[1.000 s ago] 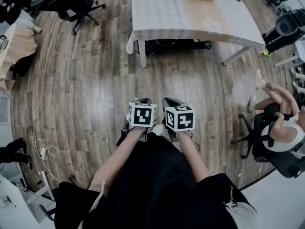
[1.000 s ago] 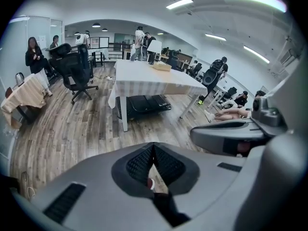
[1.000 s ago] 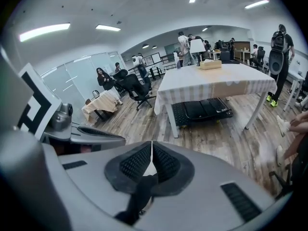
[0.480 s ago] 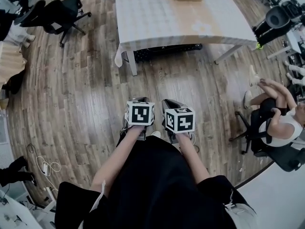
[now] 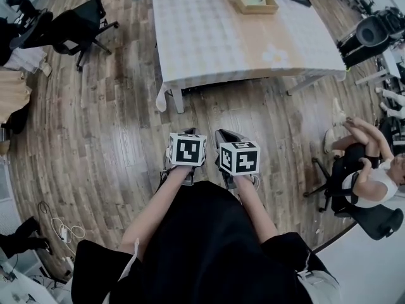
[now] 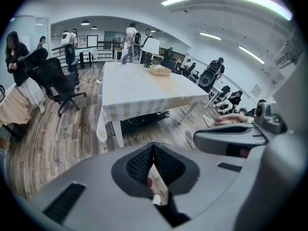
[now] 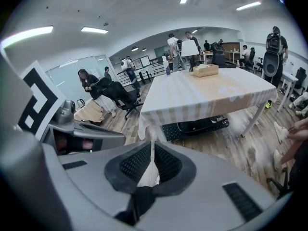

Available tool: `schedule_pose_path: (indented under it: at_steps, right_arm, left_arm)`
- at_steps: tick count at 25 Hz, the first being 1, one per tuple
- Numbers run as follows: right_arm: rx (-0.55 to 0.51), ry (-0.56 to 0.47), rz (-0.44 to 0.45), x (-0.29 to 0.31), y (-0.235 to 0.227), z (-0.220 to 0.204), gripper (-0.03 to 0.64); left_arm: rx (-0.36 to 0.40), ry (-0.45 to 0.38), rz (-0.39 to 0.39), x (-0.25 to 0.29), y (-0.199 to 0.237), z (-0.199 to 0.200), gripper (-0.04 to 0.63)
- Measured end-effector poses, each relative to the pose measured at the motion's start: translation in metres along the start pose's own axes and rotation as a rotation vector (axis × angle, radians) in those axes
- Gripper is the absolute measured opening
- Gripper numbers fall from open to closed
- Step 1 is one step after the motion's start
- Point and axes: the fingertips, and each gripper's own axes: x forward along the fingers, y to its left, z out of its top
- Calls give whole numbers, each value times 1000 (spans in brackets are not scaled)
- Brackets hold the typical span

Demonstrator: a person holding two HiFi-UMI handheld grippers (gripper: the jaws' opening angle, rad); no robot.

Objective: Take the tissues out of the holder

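The tissue holder (image 5: 256, 3), a shallow wooden box with pale tissues in it, stands near the far end of a long table (image 5: 215, 40) under a pale checked cloth. It also shows small in the left gripper view (image 6: 160, 70) and the right gripper view (image 7: 206, 70). My left gripper (image 5: 185, 133) and right gripper (image 5: 223, 134) are held side by side over the wooden floor, well short of the table. Both point down and forward. Each is shut with nothing between its pads: the left gripper (image 6: 153, 147) and the right gripper (image 7: 152, 146).
A black office chair (image 5: 76, 27) stands left of the table. A person sits on a chair (image 5: 370, 176) at the right. A long black case (image 7: 202, 125) lies under the table. Cables (image 5: 60, 230) trail on the floor at the left. Several people stand at the back.
The table and holder have come nearer and lower in the head view as I moved forward. Both grippers keep the same pose side by side, still shut.
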Motion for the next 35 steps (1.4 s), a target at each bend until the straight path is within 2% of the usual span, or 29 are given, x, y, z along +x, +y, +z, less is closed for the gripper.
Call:
schedule_pose_path:
  at_steps: [10, 17, 23, 28, 35]
  right_arm:
    - [0, 12, -4, 53, 12, 68, 14]
    - [40, 4, -6, 77, 24, 65, 12]
    - [66, 24, -23, 67, 10, 86, 12]
    - [83, 24, -40, 87, 16, 79, 12]
    - [102, -4, -9, 93, 10, 91, 12]
  left_arm:
    - [20, 18, -7, 14, 52, 58, 0]
    - [38, 22, -30, 26, 80, 54, 0]
    - [34, 43, -63, 27, 67, 80, 0]
    - [37, 51, -88, 39, 84, 73, 0]
    - [41, 45, -79, 47, 87, 84, 0]
